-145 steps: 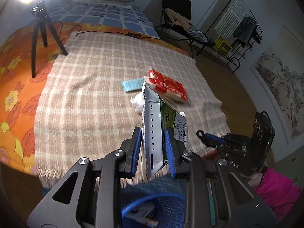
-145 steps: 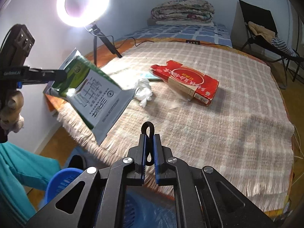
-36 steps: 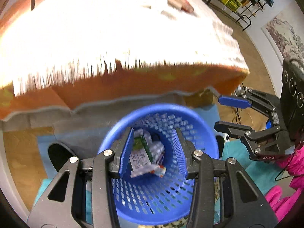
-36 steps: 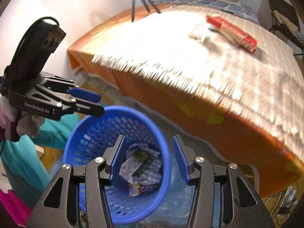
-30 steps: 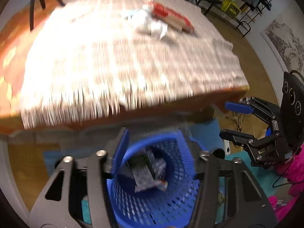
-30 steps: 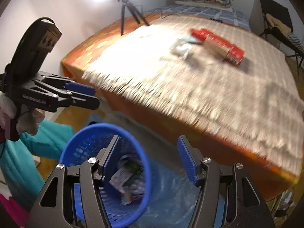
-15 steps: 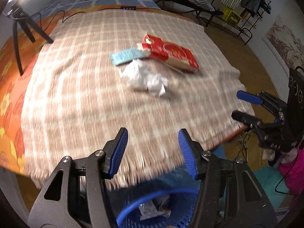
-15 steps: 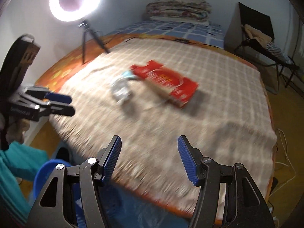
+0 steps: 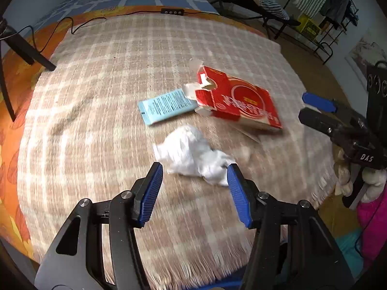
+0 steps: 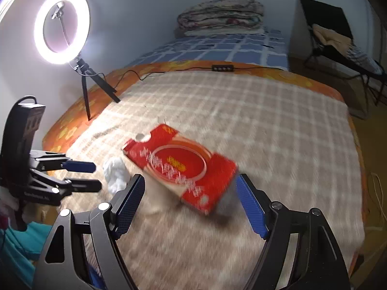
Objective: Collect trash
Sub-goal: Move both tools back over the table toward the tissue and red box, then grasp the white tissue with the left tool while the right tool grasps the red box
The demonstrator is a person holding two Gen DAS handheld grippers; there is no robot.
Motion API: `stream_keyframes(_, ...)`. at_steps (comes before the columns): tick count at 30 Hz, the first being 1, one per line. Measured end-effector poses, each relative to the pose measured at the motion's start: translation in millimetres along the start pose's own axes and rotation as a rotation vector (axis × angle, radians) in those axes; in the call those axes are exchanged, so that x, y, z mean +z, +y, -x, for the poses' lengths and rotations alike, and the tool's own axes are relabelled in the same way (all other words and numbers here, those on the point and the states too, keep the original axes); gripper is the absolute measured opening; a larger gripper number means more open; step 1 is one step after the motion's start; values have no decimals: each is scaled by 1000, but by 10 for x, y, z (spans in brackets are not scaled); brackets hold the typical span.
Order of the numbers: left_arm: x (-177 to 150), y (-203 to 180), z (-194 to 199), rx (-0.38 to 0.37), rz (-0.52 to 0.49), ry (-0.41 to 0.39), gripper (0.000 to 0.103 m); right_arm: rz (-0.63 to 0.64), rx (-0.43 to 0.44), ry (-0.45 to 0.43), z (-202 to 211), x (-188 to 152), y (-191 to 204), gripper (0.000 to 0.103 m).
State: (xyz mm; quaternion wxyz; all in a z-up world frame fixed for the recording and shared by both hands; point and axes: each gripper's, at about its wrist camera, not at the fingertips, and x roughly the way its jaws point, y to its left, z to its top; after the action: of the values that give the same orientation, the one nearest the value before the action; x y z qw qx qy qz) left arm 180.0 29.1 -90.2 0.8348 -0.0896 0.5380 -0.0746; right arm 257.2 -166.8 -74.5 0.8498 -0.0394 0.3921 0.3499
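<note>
Both grippers are over the bed now, reaching for the next pieces of trash. The left gripper [image 9: 194, 182] has its fingers wide apart and empty, aimed at the crumpled white tissue [image 9: 192, 153], which lies on the checked blanket [image 9: 101, 91] just in front of the red carton [image 9: 238, 101], on the side toward the person. The right gripper [image 10: 189, 200] is also spread wide and holds nothing; the carton lies between its two blue pads, a little beyond them. A light-blue flat packet [image 9: 167, 106] touches the torn end of the carton, on the side away from the right gripper.

I judge that the next move is a descent: the left fingers should go down on both sides of the tissue and close on its bulk. The right fingers look just wide enough for the carton, though the picture is blurred by motion, so it may be better to take the carton by its edge.

About one second ago both grippers pointed down at the blue basket on the floor, with a green-and-white package already inside it. Now the basket is almost out of view; only a thin blue rim [image 9: 227, 284] shows under the left gripper, and both cameras face the carton.
</note>
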Motion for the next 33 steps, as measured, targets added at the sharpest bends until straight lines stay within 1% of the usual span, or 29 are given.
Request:
stream_keyframes(3, 86, 0, -109, 15, -8, 6, 57, 47, 7, 9, -158, 116, 44, 79)
stream_keyframes(5, 138, 7, -174, 18, -5, 12, 57, 50, 15, 14, -255, 169, 27, 79)
stream_keyframes(10, 216, 10, -335, 24, -12, 30, 57, 0, 40, 41, -515, 293, -115, 79)
stream_keyframes(14, 241, -5, -434, 26, -14, 44, 56, -25, 53, 78, -710, 317, -207, 79)
stream_keyframes(15, 247, -9, -450, 25, -16, 45, 49, -37, 67, 89, -751, 317, -234, 79)
stream_keyframes(17, 248, -8, -475, 15, -23, 51, 39, -65, 102, 102, -791, 308, -287, 79)
stream_keyframes(18, 248, -11, -476, 13, -27, 48, 38, -86, 132, 114, -810, 304, -316, 79)
stream_keyframes(21, 223, -16, -465, 21, -50, 41, 32, -99, 175, 142, -809, 277, -330, 79)
stream_keyframes(26, 189, 109, -408, 26, -50, 34, 27, -55, 221, 202, -701, 164, -275, 79)
stream_keyframes(28, 167, 166, -385, 26, -44, 32, 27, -9, 213, 227, -656, 104, -206, 79)
stream_keyframes(33, 117, 233, -331, 39, -38, 26, 26, 110, 126, 255, -615, 14, -9, 79)
